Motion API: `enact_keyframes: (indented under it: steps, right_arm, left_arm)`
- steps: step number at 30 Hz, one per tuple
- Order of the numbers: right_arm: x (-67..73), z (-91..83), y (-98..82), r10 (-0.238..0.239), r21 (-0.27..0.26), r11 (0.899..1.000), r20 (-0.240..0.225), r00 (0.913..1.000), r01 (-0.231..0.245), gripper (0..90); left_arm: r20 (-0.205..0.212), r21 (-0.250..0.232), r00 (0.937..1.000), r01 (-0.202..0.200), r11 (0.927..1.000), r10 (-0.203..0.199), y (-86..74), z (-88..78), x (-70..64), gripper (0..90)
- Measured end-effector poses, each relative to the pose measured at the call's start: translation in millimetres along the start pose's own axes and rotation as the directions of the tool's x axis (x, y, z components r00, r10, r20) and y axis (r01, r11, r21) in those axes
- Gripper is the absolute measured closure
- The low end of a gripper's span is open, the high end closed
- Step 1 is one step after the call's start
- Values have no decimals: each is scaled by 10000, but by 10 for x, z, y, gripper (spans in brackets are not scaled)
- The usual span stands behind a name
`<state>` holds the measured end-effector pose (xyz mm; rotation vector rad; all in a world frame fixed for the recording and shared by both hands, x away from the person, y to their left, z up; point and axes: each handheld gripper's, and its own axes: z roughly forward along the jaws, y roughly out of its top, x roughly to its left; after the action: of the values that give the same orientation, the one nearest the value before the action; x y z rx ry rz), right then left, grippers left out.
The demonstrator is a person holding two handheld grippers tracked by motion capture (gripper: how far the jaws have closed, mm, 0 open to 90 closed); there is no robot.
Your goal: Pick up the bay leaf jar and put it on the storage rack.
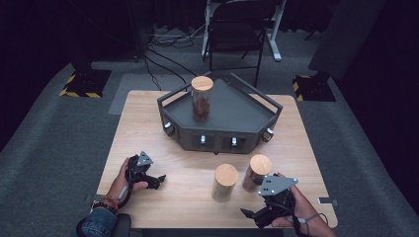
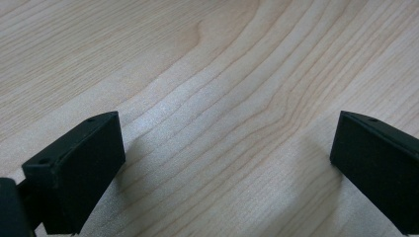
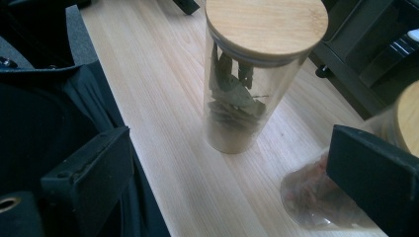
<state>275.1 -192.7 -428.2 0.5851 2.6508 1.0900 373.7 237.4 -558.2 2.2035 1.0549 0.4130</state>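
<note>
left tongs (image 1: 159, 180) spread, empty, low over counter (image 1: 163, 143); right tongs (image 1: 249, 213) spread, empty | leaf jar (image 1: 225, 182) and reddish jar (image 1: 257, 173) upright just beside | third jar (image 1: 201, 98) on tray (image 1: 237, 111)

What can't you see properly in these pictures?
- Right gripper view: the second jar is cut off by the edge and partly behind a black jaw.
- High view: the contents of the jar on the tray are too small to name.
- High view: the right gripper is partly under its grey plate.
</note>
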Motion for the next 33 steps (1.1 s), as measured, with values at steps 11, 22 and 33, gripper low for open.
enact_keyframes:
  steps: [11, 22, 33]
  right_arm:
    - [5, 147, 215, -80, 171, 9998, -71, 9999, 81, 41]
    - [-8, 332, 334, 326, 421, 9985, 454, 9984, -345, 42]
    - [-51, 551, 438, 535, 583, 9967, 543, 9971, -567, 47]
  left_arm:
    - [-4, 3, 10000, -20, 10000, 20, 0, 0, 1, 0]
    - [-2, 17, 10000, -38, 10000, 39, 1, -1, 3, 0]
    - [-1, 22, 10000, -49, 10000, 49, 1, -1, 3, 0]
